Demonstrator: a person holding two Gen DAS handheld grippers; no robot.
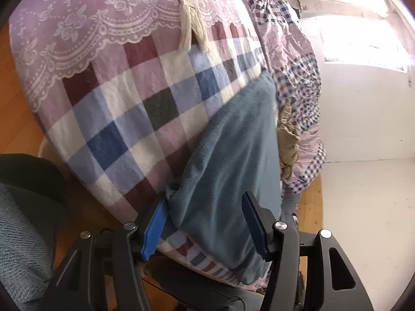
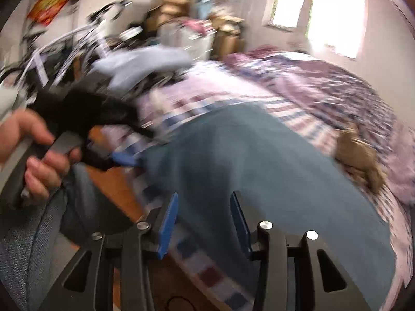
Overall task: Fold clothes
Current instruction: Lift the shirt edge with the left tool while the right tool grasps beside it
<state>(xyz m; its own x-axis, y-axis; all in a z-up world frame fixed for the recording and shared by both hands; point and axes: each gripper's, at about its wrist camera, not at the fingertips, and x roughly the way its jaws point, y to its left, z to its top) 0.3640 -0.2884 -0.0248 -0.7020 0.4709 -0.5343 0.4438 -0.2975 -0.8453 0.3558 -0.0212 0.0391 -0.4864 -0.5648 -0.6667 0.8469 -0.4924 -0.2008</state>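
A teal fleece garment (image 1: 233, 155) lies flat along the near edge of the bed, over the checked bedspread (image 1: 124, 119). My left gripper (image 1: 205, 207) stands open at its near left corner, with the cloth spread between the blue pads and the left pad against the cloth's edge. The motion-blurred right wrist view shows the same garment (image 2: 259, 168), with my right gripper (image 2: 205, 202) open just above its near edge and nothing pinched. A hand (image 2: 39, 155) holds the left gripper at the garment's left corner.
A tan garment (image 1: 288, 140) lies crumpled beside the teal one, and a cream knit (image 1: 189, 20) further up the bed. A light blue garment (image 2: 140, 62) and stacked boxes (image 2: 225, 33) stand beyond the bed. Wooden floor (image 1: 15, 119) runs alongside.
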